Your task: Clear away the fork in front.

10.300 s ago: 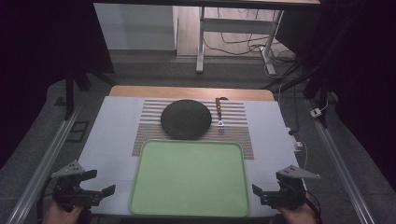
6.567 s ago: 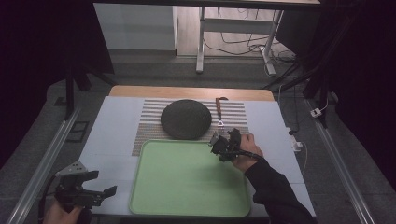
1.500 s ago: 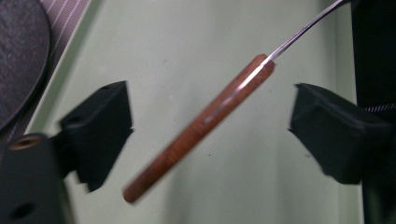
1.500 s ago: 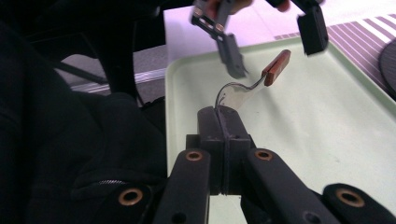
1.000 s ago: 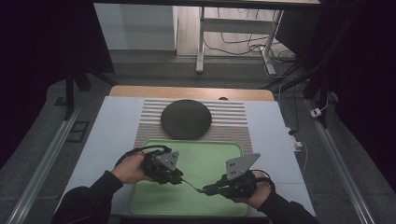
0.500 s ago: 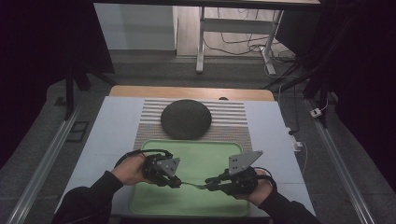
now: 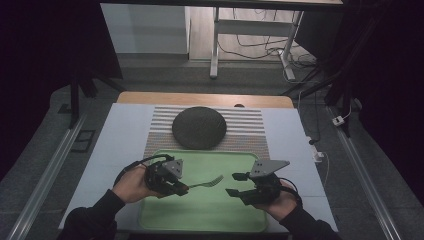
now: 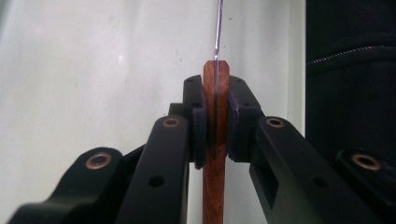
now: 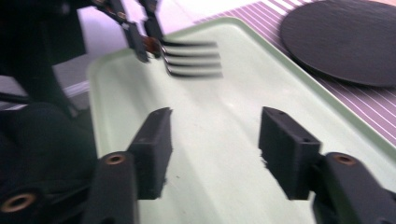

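Observation:
A fork [image 7: 207, 182] with a wooden handle [image 8: 215, 186] hangs level over the green tray [image 7: 200, 225]. My left gripper [image 7: 182, 189] is shut on the handle, and both pads [image 8: 198, 135] press its sides. The tines [image 9: 191, 58] point toward my right gripper [image 7: 232, 184], a short gap away. The right gripper [image 9: 215, 140] is open; its jaws have just been opening, and nothing but tray surface lies between them. My left gripper [image 9: 135, 32] shows beyond it, gripping the fork.
A dark round plate [image 7: 199, 127] lies on a striped placemat [image 7: 250, 130] behind the tray. The plate [image 9: 345, 37] is off to the right past the tray rim [image 9: 261, 46]. A dark sleeve [image 8: 350, 70] is close by.
The right gripper's jaws have spread and let go of the fork's tine end, then drawn back a little. The left gripper keeps the handle and has stayed in place.

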{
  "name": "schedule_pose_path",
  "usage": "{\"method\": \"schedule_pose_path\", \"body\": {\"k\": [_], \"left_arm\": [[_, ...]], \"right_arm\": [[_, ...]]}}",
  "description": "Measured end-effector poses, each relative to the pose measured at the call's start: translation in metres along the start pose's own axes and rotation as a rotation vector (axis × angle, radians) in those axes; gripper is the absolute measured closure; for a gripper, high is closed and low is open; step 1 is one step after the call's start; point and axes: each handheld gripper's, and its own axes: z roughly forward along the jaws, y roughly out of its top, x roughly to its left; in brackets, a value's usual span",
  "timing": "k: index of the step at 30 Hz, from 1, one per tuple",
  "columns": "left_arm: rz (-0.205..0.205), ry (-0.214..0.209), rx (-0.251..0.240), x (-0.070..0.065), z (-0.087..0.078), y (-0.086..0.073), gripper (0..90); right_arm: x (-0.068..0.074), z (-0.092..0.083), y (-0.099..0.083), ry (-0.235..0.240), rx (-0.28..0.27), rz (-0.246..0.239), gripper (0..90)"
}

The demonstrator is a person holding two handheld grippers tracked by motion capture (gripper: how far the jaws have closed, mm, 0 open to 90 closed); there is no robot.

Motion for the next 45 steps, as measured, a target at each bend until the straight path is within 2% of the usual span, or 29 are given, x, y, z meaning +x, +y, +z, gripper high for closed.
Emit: {"method": "schedule_pose_path", "body": {"k": [1,2,4,5,6,8,11,13,16,19,23,26,30,34,38,45], "left_arm": [[-0.020,0.004,0.008,0.000,-0.001,-0.001,79.5],[-0.038,0.013,0.014,-0.001,-0.001,-0.002,79.5],[-0.065,0.024,0.024,-0.003,-0.002,-0.003,79.5],[-0.083,0.033,0.025,-0.004,-0.002,-0.005,79.5],[-0.097,0.039,0.027,-0.005,-0.003,-0.006,79.5],[-0.135,0.054,0.024,-0.006,-0.004,-0.009,79.5],[-0.202,0.080,0.012,-0.007,-0.007,-0.014,79.5],[-0.247,0.092,0.005,-0.007,-0.008,-0.018,79.5],[-0.318,0.119,0.001,-0.008,-0.010,-0.025,79.5],[-0.399,0.124,-0.030,-0.007,-0.012,-0.032,79.5],[-0.467,0.131,-0.040,-0.007,-0.013,-0.038,79.5],[-0.513,0.144,-0.035,-0.005,-0.010,-0.040,79.5],[-0.603,0.166,-0.015,-0.001,-0.003,-0.043,79.4],[-0.689,0.167,-0.007,0.006,0.003,-0.047,79.4],[-0.740,0.184,0.025,0.011,0.011,-0.047,79.4],[-0.798,0.206,0.092,0.020,0.022,-0.048,79.4]], "right_arm": [[0.000,-0.002,-0.002,-0.030,0.004,0.013,37.2],[0.000,-0.002,-0.002,-0.030,0.004,0.013,37.2],[0.001,-0.004,-0.004,-0.066,0.010,0.033,32.2],[0.002,-0.008,-0.006,-0.098,0.010,0.059,26.4],[0.002,-0.008,-0.006,-0.098,0.010,0.059,26.4],[0.002,-0.012,-0.008,-0.132,0.013,0.077,17.1],[0.002,-0.017,-0.013,-0.159,0.015,0.105,8.6],[0.003,-0.020,-0.017,-0.176,0.023,0.111,7.4],[0.006,-0.026,-0.023,-0.209,0.024,0.114,0.9],[0.008,-0.032,-0.029,-0.247,0.015,0.125,0.0],[0.010,-0.042,-0.036,-0.290,0.000,0.157,0.0],[0.010,-0.049,-0.041,-0.314,-0.004,0.174,0.0],[0.011,-0.056,-0.047,-0.329,-0.002,0.193,0.0],[0.013,-0.060,-0.051,-0.338,-0.002,0.194,0.0],[0.016,-0.061,-0.054,-0.342,0.016,0.194,0.0],[0.019,-0.063,-0.059,-0.348,0.044,0.191,0.0]]}}
